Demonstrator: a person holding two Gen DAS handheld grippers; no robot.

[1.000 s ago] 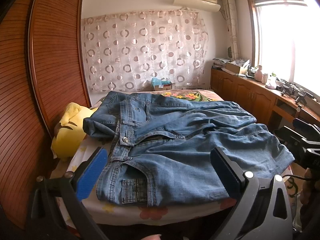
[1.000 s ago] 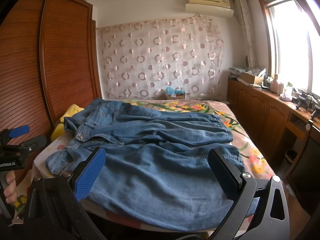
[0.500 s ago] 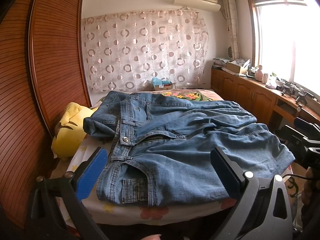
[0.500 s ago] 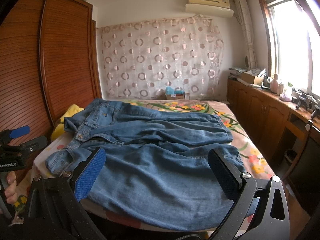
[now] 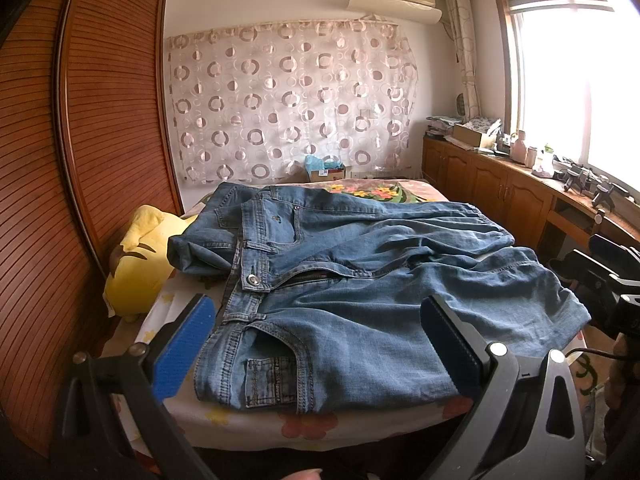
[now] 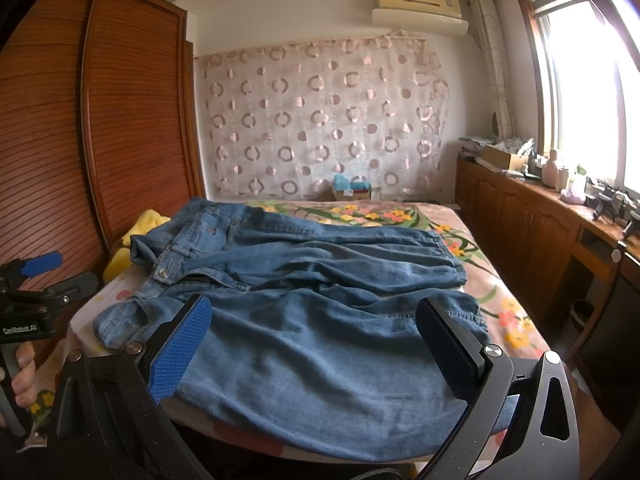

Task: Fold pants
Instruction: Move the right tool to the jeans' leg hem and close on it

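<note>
The jeans lie spread and rumpled across the bed, waistband toward the wardrobe. The left gripper and right gripper hover at the near edge, jaws wide and empty (nothing folded yet). Next, each likely needs to pinch an edge.

Faded blue denim pants, matt and coarse-woven, with a shiny metal button, lie on a bed covered in soft floral cotton. Each hand-held gripper is matt black plastic with ribbed blue rubber pads. At left, a slatted wooden wardrobe looks glossy; a sheer patterned curtain hangs beyond.
</note>
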